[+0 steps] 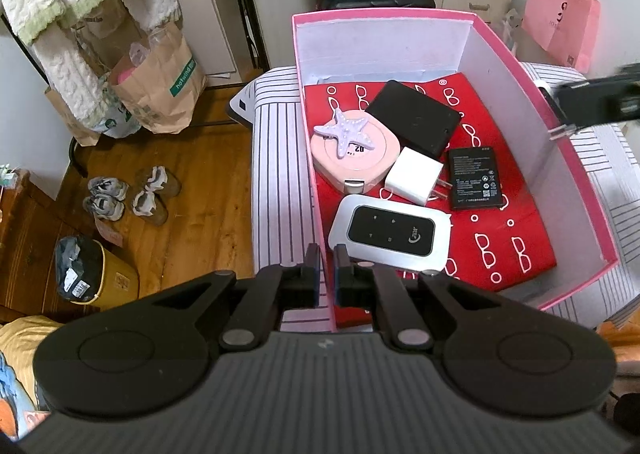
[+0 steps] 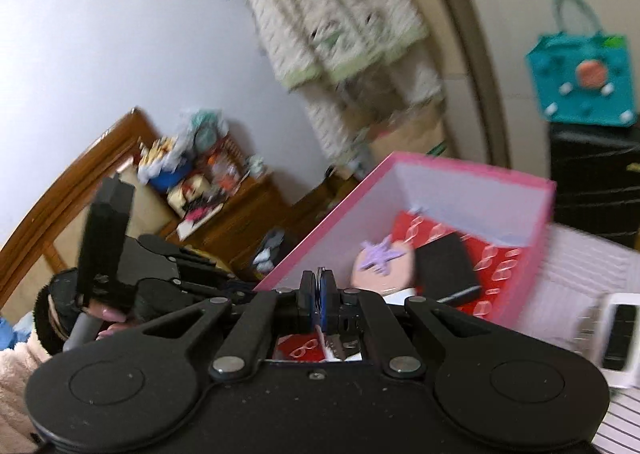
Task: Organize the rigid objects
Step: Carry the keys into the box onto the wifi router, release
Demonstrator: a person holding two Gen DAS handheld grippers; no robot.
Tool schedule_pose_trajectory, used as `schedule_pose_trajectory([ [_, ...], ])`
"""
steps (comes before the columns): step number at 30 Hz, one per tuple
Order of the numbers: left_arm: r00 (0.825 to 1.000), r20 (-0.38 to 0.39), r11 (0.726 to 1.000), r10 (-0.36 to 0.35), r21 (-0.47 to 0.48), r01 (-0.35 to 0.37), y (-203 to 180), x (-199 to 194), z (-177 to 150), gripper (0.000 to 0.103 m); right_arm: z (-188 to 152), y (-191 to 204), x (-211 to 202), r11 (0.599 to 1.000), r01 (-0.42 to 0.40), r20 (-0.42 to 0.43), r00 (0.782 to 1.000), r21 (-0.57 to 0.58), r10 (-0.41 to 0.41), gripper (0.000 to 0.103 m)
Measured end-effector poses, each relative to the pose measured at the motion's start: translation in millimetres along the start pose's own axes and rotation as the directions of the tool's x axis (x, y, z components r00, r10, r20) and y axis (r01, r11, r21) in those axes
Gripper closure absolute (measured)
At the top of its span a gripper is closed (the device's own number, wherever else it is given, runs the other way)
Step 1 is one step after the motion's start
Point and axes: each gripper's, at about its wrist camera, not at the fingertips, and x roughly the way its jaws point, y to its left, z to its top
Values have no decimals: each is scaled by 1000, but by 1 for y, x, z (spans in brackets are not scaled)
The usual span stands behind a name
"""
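Left wrist view
Left gripper (image 1: 327, 254): fingers nearly together with a narrow gap, straddling the near end of the pink box's left wall; whether they pinch the wall or only flank it cannot be told.
Pink box (image 1: 568, 158): sits on a striped surface (image 1: 276, 174), reaching its left edge; a red cloth (image 1: 520, 254) lines the floor.
Contents: white pocket router (image 1: 390, 236) at the near left corner; white charger plug (image 1: 416, 176) and flat battery (image 1: 476, 178) mid-floor; pink round case (image 1: 356, 162) with a purple starfish (image 1: 346, 130) on top by the left wall; black box (image 1: 414, 118) behind.
Risk: a pull on the thin wall could tip or drag the box off the left edge; the starfish rests loose and could slide.
Obstruction: the router lies just beside the fingers and crowds any reach inward.

Right wrist view
Right gripper (image 2: 319, 294): pads pressed together, holding nothing visible, raised beside the box's near rim.
Image: motion-blurred; fine detail unreadable.
Outside item: a white device (image 2: 620, 330) lies on the striped surface beside the box, apparently not yet stowed.
Risk: a blurred, fast sweep could strike the box wall.
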Motion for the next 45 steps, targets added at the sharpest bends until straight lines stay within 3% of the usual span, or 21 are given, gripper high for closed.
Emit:
schedule_pose_trajectory([
  [6, 1000, -9, 1000, -9, -5, 9, 3, 0, 2, 97, 4, 2, 78, 1000, -18, -107, 994, 6, 19, 99],
  [8, 1000, -11, 1000, -14, -3, 14, 3, 0, 2, 97, 1, 5, 94, 1000, 11, -138, 990, -17, -13, 99],
  [11, 1000, -8, 1000, -25, -3, 25, 5, -1, 2, 97, -7, 9, 103, 993, 53, -197, 978, -106, -73, 99],
  [15, 999, 13, 999, -40, -22, 41, 8, 0, -2, 97, -13, 5, 101, 988, 83, -254, 960, -134, -115, 92],
  [18, 999, 23, 999, -45, -26, 45, 9, 0, -3, 97, -14, 2, 87, 992, 72, -253, 963, -104, -96, 92],
  [20, 998, 25, 998, -49, -26, 49, 10, 0, -3, 97, -13, 1, 75, 992, 79, -225, 969, -99, -100, 85],
  [22, 998, 27, 998, -52, -24, 52, 10, 0, -4, 97, -13, 1, 52, 988, 110, -167, 978, -105, -126, 77],
  [27, 998, 27, 998, -56, -13, 57, 10, 0, -4, 97, -22, -4, -1, 980, 181, -53, 981, -82, -185, 70],
  [35, 997, 47, 998, -66, -20, 67, 12, -1, -8, 96, -54, -25, -78, 921, 389, 49, 920, -11, -388, 62],
  [39, 997, 51, 998, -62, -19, 63, 11, -1, -8, 96, -74, -47, -104, 882, 467, 34, 882, 66, -470, 59],
  [45, 997, 49, 998, -60, -32, 62, 9, -1, -9, 96, -105, -78, -114, 839, 530, -11, 846, 122, -533, 55],
])
